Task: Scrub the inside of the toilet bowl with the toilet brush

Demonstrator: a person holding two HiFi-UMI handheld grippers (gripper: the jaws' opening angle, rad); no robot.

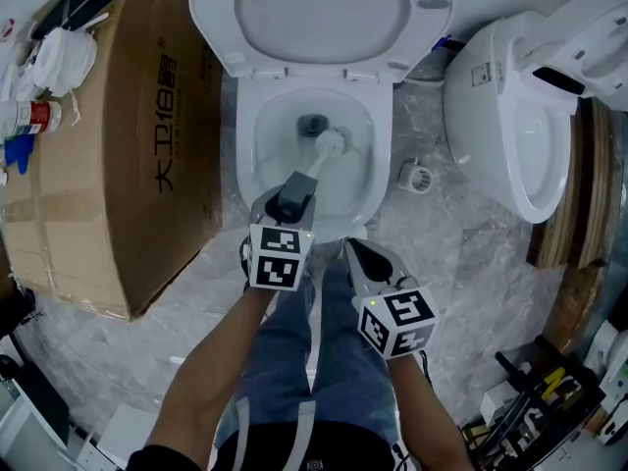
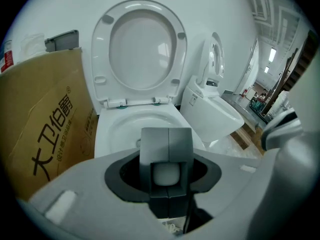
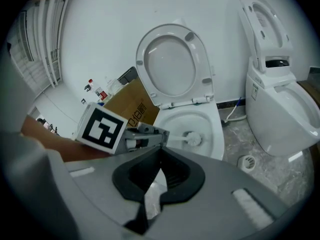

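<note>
The white toilet bowl [image 1: 257, 180] stands straight ahead with its seat and lid [image 1: 324, 13] raised. A toilet brush with a white head [image 1: 331, 143] reaches down into the bowl, near the dark drain hole [image 1: 312, 123]. My left gripper [image 1: 292, 196] is shut on the brush's handle, just over the bowl's front rim. In the left gripper view the handle's pale end [image 2: 166, 174] sits clamped between the grey pads [image 2: 155, 149]. My right gripper [image 1: 365, 261] hangs shut with nothing in it, to the right of the left one. In the right gripper view, the brush head [image 3: 193, 138] lies inside the bowl [image 3: 216, 129].
A large cardboard box [image 1: 108, 145] stands against the toilet's left side, with bottles [image 1: 29, 116] beyond it. A second white toilet [image 1: 520, 116] stands at the right, with a floor drain [image 1: 415, 176] between them. Tools [image 1: 535, 386] lie at the lower right. The person's legs are below.
</note>
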